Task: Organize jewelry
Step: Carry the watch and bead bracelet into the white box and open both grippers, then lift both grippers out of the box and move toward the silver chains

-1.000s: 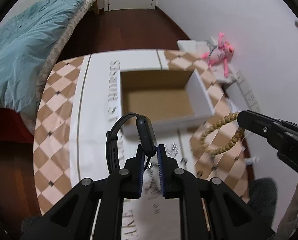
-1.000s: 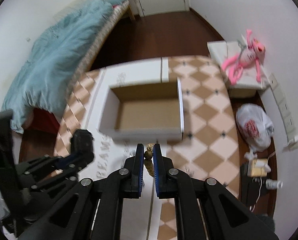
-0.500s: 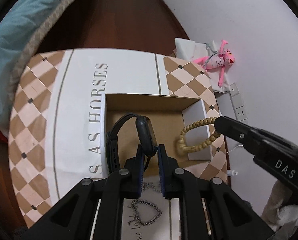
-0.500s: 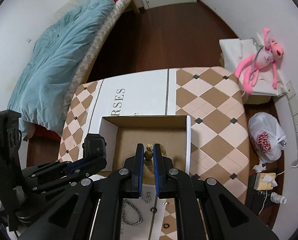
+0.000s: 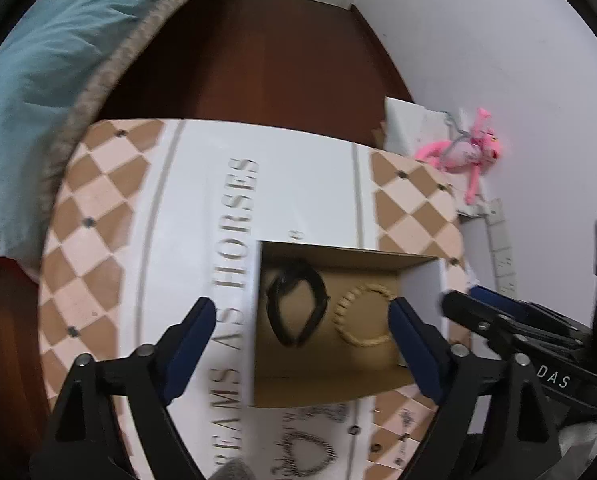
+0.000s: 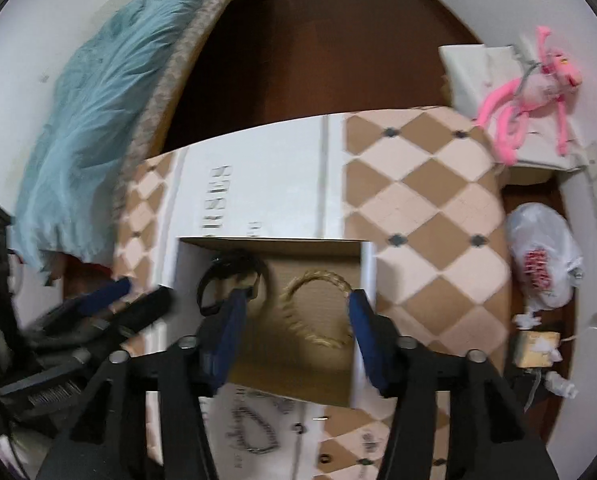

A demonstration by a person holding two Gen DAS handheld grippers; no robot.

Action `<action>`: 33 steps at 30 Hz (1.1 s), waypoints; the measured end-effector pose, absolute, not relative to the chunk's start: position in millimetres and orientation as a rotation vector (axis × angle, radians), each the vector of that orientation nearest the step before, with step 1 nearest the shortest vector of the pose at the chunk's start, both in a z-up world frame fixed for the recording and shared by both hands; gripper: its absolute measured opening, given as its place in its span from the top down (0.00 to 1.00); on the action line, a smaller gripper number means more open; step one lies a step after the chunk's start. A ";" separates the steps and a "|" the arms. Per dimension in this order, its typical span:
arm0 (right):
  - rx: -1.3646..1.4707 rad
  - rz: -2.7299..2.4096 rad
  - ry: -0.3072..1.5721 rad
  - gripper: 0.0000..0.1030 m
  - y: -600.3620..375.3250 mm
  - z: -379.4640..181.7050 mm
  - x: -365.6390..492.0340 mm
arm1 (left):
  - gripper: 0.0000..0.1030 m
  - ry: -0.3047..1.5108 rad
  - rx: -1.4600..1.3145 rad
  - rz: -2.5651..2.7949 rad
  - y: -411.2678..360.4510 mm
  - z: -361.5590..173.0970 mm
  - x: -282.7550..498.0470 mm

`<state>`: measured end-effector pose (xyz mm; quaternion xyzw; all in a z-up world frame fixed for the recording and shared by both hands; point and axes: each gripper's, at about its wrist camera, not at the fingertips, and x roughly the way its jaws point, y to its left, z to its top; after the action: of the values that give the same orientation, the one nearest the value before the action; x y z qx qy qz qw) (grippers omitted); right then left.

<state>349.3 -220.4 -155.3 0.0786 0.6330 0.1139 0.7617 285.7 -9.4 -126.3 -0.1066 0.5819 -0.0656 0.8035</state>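
Both grippers, left gripper (image 5: 302, 344) and right gripper (image 6: 294, 324), hover spread-fingered over the box (image 5: 330, 396)

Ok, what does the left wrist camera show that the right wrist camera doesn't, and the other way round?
Only the left wrist view shows the whole silver chain looped on the table near its bottom edge; the right wrist view catches just part of a chain.

Only the right wrist view shows the white plastic bag and a small yellowish box on the floor.

Both show the cardboard box holding the black watch and the beaded bracelet, the pink plush toy, the blue bedding, and both grippers, left gripper and right gripper, with fingers spread open.
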 end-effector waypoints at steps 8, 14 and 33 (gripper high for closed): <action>-0.042 0.057 1.390 0.09 -213.2 -177.8 319.1 | 0.08 1.173 -0.067 0.003 -5.5 -135.6 267.8; -0.056 0.026 1.361 0.06 -206.1 -178.3 297.5 | 0.08 1.166 -0.027 0.030 -5.3 -140.5 254.4; -0.057 -0.054 1.121 0.05 -213.9 -78.5 219.9 | 0.08 1.004 0.008 0.039 -12.4 -65.6 171.8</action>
<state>219.9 -213.9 -78.5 -0.0271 0.5315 -0.0258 0.8463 171.8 -12.4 -65.6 0.0038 0.4810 0.0189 0.8765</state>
